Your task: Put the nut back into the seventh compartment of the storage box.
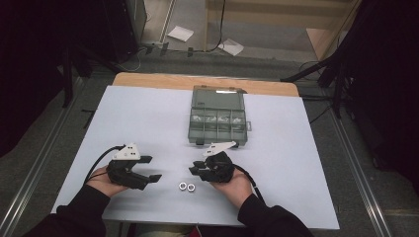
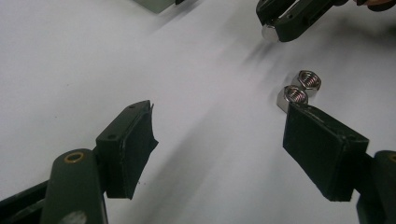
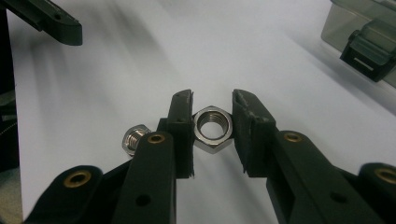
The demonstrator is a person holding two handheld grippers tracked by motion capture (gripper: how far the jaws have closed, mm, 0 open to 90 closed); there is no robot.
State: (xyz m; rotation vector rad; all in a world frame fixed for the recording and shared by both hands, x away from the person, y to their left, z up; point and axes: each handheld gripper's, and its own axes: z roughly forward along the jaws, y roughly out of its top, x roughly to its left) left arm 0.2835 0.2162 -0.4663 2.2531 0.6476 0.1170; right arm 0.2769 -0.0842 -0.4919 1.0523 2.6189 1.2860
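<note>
Clamping a silver hexagonal metal nut (image 3: 212, 128) between both pads of the right hand-held gripper (image 1: 193, 168), threaded hole facing that gripper's camera, low over the white worktop (image 1: 296, 163) around the middle of its near edge. Holding the left hand-held gripper (image 1: 153, 168) released, jaws spread wide with nothing between them, tips pointing across toward the right one, over the near-left part of the worktop.

Lying flat between the two grippers, close to the near edge and touching each other: two more silver hexagonal metal nuts (image 1: 186, 186). In the left gripper view, sitting just beyond the tip of one spread jaw.

Resting at mid-width toward the far edge: a grey see-through plastic compartment box (image 1: 217, 116), its near wall not far beyond the right hand-held gripper and well apart from the left one.

Lying bare: wide stretches along the left and right edges, both far corners, and the strip between the box and the loose nuts.
</note>
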